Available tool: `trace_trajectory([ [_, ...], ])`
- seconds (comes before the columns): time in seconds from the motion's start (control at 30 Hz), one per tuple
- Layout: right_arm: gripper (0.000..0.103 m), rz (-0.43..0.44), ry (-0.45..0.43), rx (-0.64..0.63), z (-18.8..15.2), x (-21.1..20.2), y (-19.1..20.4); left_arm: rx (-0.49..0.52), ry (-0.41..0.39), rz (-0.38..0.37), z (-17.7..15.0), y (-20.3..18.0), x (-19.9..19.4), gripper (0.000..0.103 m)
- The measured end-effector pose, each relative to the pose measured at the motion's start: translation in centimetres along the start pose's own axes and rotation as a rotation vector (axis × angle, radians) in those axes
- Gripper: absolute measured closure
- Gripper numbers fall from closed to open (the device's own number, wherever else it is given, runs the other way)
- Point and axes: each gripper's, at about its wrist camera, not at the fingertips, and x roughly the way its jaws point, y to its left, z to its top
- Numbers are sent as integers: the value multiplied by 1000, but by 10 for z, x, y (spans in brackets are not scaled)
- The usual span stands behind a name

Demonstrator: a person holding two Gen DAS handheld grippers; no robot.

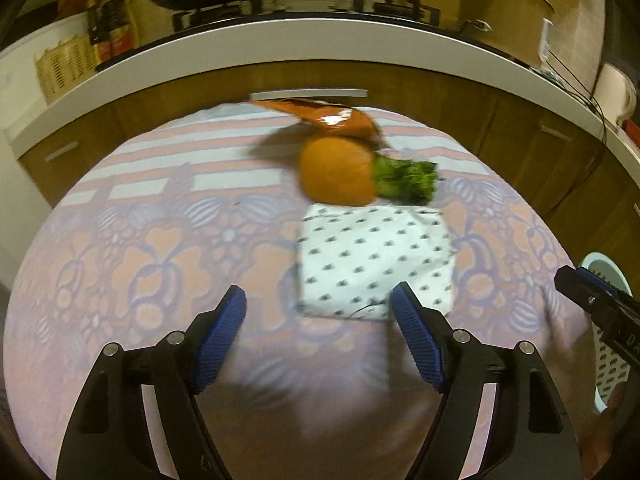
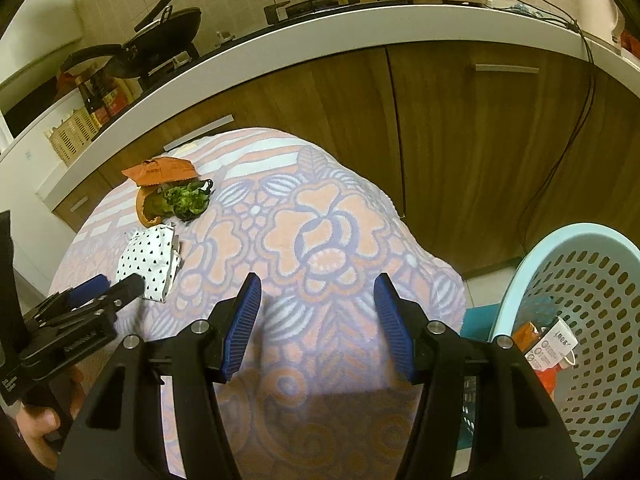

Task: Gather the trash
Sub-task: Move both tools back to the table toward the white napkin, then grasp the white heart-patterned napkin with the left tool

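Both jaws apart: left gripper (image 1: pixel 318 300) near spotted paper bag (image 1: pixel 374 258), right gripper (image 2: pixel 318 290) above flowered cloth (image 2: pixel 320 216), beside basket (image 2: pixel 600 280).

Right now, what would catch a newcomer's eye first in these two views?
Probably the trash pile on the floral tablecloth: an orange peel with green leafy scraps, an orange wrapper behind it, and a spotted white packet just ahead of the open left tool. At far right, a pale blue perforated basket already holds some wrappers.
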Motion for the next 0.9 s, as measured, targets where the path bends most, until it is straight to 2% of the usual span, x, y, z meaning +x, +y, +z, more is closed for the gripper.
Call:
trace_trajectory([
  [0.07, 48, 1, 1, -2, 0, 0, 0, -31, 1, -5, -4, 10, -4, 32],
  [0.2, 48, -7, 3, -13, 0, 0, 3, -49, -10, -72, -4, 13, -11, 32],
  [0.3, 48, -25, -13, -37, -2, -3, 9, -48, -15, -158, 1, 2, -18, 30],
  [0.37, 48, -43, -31, -24, -2, -6, 7, -31, -18, -184, 6, -14, -18, 29],
  [0.5, 48, -46, -27, 40, -2, -5, -6, 43, -13, -103, 13, -44, -3, 26],
  [0.63, 48, -45, -13, 59, -2, -3, -10, 137, 6, 27, 11, -62, 10, 26],
  [0.7, 48, -51, -15, 49, -2, -3, -8, 148, 6, 69, 6, -59, 9, 27],
  [0.9, 48, -51, -20, 22, -2, -4, -2, 77, 6, 103, -8, -18, -12, 31],
])
